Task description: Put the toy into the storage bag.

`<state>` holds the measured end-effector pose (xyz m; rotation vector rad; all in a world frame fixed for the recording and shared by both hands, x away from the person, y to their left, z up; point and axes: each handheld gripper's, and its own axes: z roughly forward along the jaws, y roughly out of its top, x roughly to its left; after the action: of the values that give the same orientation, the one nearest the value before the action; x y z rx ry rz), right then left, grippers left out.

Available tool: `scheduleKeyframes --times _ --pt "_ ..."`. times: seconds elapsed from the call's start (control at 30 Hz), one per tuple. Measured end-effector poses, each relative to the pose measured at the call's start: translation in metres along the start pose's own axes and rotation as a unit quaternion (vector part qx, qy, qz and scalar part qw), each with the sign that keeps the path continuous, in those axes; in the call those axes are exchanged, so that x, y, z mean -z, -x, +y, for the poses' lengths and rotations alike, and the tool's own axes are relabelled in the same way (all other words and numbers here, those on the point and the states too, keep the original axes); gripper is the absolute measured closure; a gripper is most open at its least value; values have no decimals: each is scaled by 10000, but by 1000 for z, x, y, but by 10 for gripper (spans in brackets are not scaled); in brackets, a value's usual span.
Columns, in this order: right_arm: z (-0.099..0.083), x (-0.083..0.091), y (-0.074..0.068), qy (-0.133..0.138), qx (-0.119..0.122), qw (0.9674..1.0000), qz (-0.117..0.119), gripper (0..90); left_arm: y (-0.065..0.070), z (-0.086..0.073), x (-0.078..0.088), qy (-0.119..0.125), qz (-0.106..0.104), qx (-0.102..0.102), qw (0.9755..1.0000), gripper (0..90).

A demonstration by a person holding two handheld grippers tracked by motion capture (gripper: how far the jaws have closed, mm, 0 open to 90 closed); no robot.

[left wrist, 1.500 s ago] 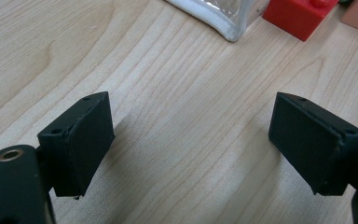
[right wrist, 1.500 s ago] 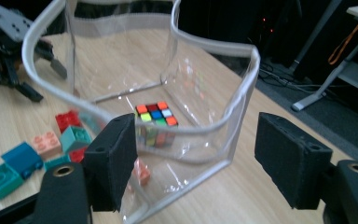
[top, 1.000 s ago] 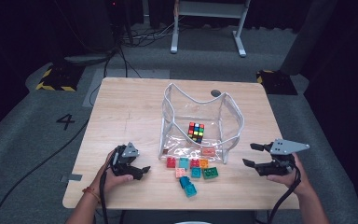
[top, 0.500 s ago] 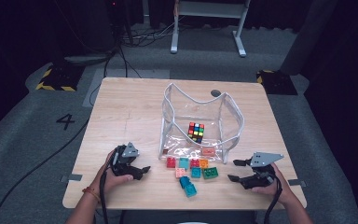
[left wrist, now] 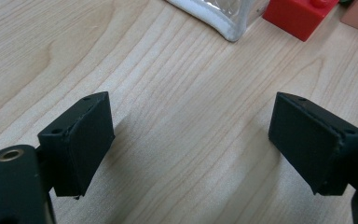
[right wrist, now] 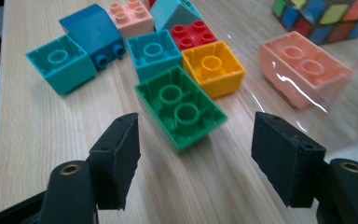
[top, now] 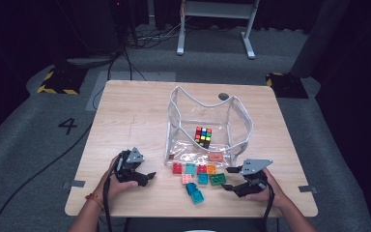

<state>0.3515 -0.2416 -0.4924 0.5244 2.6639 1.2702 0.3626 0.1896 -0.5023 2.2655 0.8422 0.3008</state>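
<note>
Right hand-held gripper (right wrist: 193,161) sits low over the surface (top: 135,116) with its jaws apart and nothing between the pads; it has just widened slightly, and the green brick (right wrist: 181,107) lies directly ahead of the gap, upside down with its hollow underside and two inner tubes showing. In the high view the same hand-held gripper (top: 229,179) stands just right of the brick cluster, the green brick (top: 217,179) being the piece nearest to it. Left hand-held gripper (left wrist: 191,144) rests over bare wood with its jaws partly open and empty; the white-edged corner of the clear bag (left wrist: 223,18) and a red brick (left wrist: 298,16) lie beyond it.

Handling, as judged from these views: the green brick is a hard, hollow plastic block, likely very light, stiff and not fragile. Its glossy walls look slippery, so a grip across two flat, parallel side walls should hold better than one on a corner. It lies skewed to the jaws, so a slight turn of the hand would square the pads to the walls. The shorter width fits the present opening with room to spare.

Neighbours crowd its far side: a yellow brick (right wrist: 212,67) and a teal brick (right wrist: 153,53) touch or nearly touch it, so the pads may nudge them. A pink brick (right wrist: 303,70) and a colour cube (top: 203,137) lie inside the clear bag (top: 207,121), whose soft open mouth faces the cluster.
</note>
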Motion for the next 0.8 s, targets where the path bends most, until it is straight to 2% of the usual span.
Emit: scheduleKeyframes --times 0.13,0.2,0.3,0.57,0.63,0.67,0.8 --pt "5 -13 0 -60 81 9999 65 316 0 0 0 -1 1 -2 10000 142" --pt "6 -17 -2 -194 32 9998 -3 314 0 0 0 -1 1 -1 10000 142" --pt "7 -22 -4 -246 -10 9997 50 322 0 0 0 -2 0 0 10000 142" --pt "4 -19 -6 -216 170 9995 163 551 0 0 0 -2 -1 -2 10000 142" --pt "4 -18 -7 -219 251 9992 234 582 0 0 0 -2 -1 -2 10000 142" --pt "4 -19 -6 -147 427 9986 276 591 0 0 0 0 -1 1 10000 142" --pt "1 -14 -7 -167 537 9976 402 592 0 0 0 -2 0 -3 10000 142"
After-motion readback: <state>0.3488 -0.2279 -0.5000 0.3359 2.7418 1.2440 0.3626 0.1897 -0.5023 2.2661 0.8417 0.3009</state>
